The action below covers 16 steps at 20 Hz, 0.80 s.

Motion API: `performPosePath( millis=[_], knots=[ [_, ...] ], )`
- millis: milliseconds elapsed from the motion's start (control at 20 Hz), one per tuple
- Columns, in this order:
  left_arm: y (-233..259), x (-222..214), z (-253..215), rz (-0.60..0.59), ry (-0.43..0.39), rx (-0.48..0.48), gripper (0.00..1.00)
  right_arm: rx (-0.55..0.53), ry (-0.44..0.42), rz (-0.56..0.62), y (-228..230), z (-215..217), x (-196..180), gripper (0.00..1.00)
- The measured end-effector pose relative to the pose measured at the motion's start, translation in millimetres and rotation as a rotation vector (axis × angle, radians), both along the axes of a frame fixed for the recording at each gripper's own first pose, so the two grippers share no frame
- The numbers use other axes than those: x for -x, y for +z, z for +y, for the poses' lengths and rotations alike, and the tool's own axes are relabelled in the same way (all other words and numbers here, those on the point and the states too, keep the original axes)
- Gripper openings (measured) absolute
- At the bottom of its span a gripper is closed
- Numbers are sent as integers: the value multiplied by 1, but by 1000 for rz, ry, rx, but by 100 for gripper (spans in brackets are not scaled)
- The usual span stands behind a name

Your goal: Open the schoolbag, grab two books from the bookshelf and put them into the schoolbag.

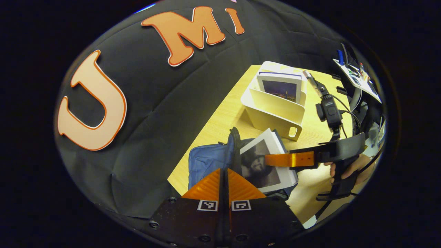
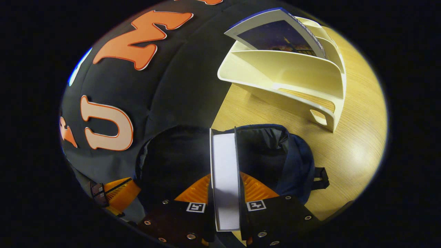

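In the right gripper view the right gripper [image 2: 225, 193] has both fingers pressed against the two covers of a book [image 2: 225, 172], one finger on each side. The book is seen edge-on, its pale page block facing the camera, and its long axis runs straight away from the fingers toward the dark mouth of the schoolbag [image 2: 275, 155]. The book's far end sits over, or perhaps just inside, that open mouth — the black lining makes the depth hard to judge. The bag lies on the wooden table [image 2: 355, 144], blue outside, with a strap buckle at its right edge.

In the left gripper view the left gripper [image 1: 224, 179] has its fingers drawn tight together with only a thin dark seam between them; whether a fold of the bag's rim is pinched there I cannot tell. Its tips sit right at the bag's upper edge. Here the held book shows its cover, a dark portrait picture, tilted and leaning into the bag's opening, with the other gripper's finger lying across it and a hand [image 1: 348, 170] on its handle.

Beyond the bag stands a cream bookshelf [image 2: 293, 79] — several slanted compartments. A second book [image 2: 275, 34] with a night-sky cover stands upright in a rear compartment; the front compartments are bare.
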<state>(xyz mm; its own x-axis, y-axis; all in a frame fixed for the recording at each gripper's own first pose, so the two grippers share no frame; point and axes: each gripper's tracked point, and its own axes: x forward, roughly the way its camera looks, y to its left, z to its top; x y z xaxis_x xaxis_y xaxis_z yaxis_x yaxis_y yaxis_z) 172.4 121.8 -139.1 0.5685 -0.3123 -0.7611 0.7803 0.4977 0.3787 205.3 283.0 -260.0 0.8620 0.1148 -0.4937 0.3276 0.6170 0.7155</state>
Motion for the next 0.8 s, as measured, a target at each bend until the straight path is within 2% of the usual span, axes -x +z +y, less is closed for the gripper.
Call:
performPosePath(
  millis=[400,500,650,700,750,800],
  knots=[
    [-2,-3,8,-2,15,6,0,77,-5,65,-11,19,-19,29],
    [1,-4,11,-14,16,-8,1,52,9,85,-16,24,-26,30],
    [-2,-5,14,7,37,14,0,24,46,196,-32,22,-21,35],
    [-3,-7,15,7,50,23,0,24,56,227,-35,19,-17,42],
    [-2,-8,16,6,56,24,0,26,55,249,-38,15,-16,67],
    [-2,-8,15,7,57,23,0,35,47,272,-40,12,-15,70]
  ],
)
